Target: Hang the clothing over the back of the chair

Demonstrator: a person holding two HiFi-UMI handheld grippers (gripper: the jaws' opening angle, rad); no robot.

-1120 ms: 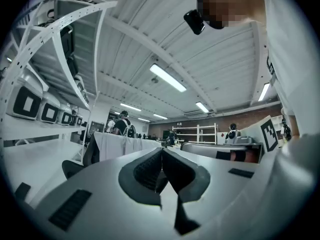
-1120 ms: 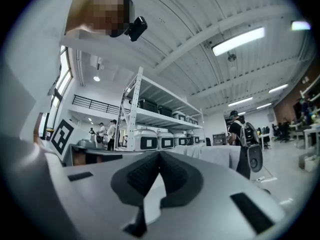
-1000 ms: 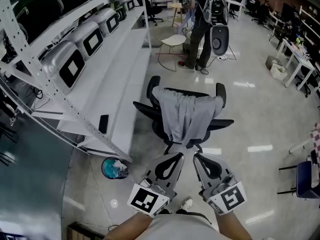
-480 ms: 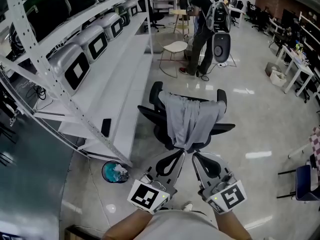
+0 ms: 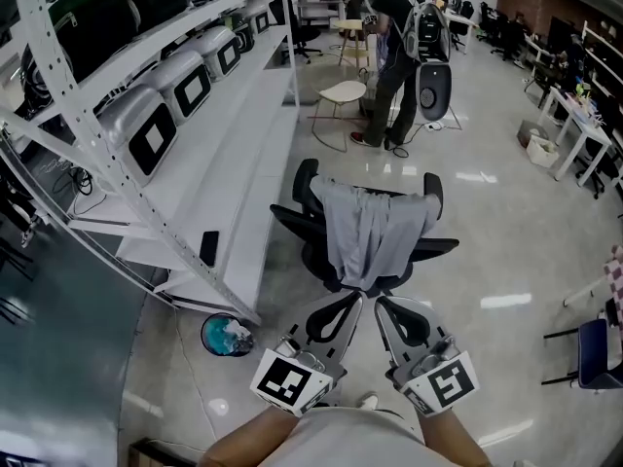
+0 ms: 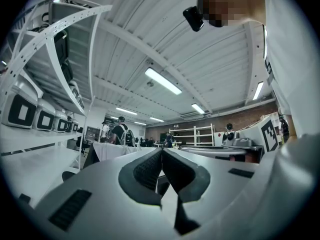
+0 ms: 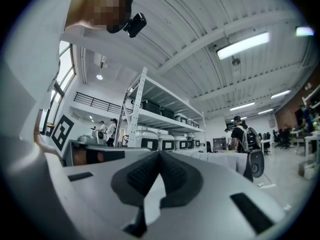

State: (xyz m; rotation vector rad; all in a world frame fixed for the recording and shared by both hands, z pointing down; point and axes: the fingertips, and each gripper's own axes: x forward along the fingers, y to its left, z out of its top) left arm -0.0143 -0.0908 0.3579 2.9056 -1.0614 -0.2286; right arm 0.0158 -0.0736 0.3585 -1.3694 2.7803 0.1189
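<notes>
A grey garment (image 5: 368,230) hangs draped over the back of a black office chair (image 5: 303,181), its lower end reaching down to just ahead of my grippers. My left gripper (image 5: 359,299) and right gripper (image 5: 378,302) are side by side just short of the chair back, tips nearly touching each other, both shut with nothing between the pads. In the left gripper view the left gripper (image 6: 161,152) has its dark pads pressed together, with the draped garment (image 6: 114,149) beyond. The right gripper (image 7: 159,155) is likewise shut in its own view, the garment (image 7: 227,159) ahead.
A white metal shelving unit (image 5: 209,134) with grey machines runs along the left. A blue bin (image 5: 227,334) stands on the floor by its corner. A person with a backpack (image 5: 404,37) stands beyond the chair, near a white chair (image 5: 341,93). Desks line the right.
The view shifted slightly a second ago, so chair and surroundings sit a little lower and to the right in frame. My grippers stay shut in the same place, and the garment has not moved.
</notes>
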